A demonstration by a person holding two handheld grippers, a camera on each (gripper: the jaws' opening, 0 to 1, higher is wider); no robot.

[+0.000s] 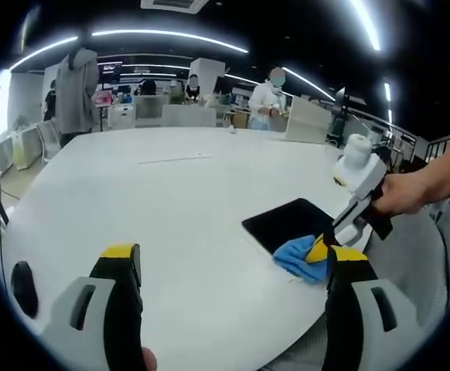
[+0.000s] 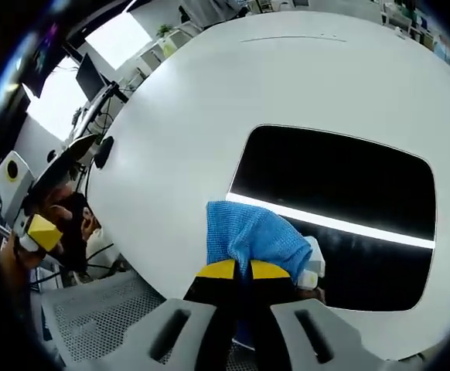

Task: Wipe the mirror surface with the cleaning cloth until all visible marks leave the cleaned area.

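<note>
A dark rectangular mirror [image 2: 341, 182] lies flat on the white table [image 2: 209, 93], with a bright ceiling light reflected across it. My right gripper [image 2: 243, 270] is shut on a blue cleaning cloth [image 2: 256, 230], which rests on the mirror's near left corner. In the left gripper view the mirror [image 1: 283, 220] sits to the right, and the right gripper [image 1: 318, 250] comes in from the right in a person's hand, pressing the cloth [image 1: 296, 261] onto its near corner. My left gripper [image 1: 233, 261] hovers open over bare table, left of the mirror, with nothing between its jaws.
A small black object [image 1: 23, 287] lies near the table's left edge. A grey mesh chair [image 2: 93, 309] stands by the near rim. Desks, monitors and several people occupy the room beyond the far edge of the table [image 1: 171, 154].
</note>
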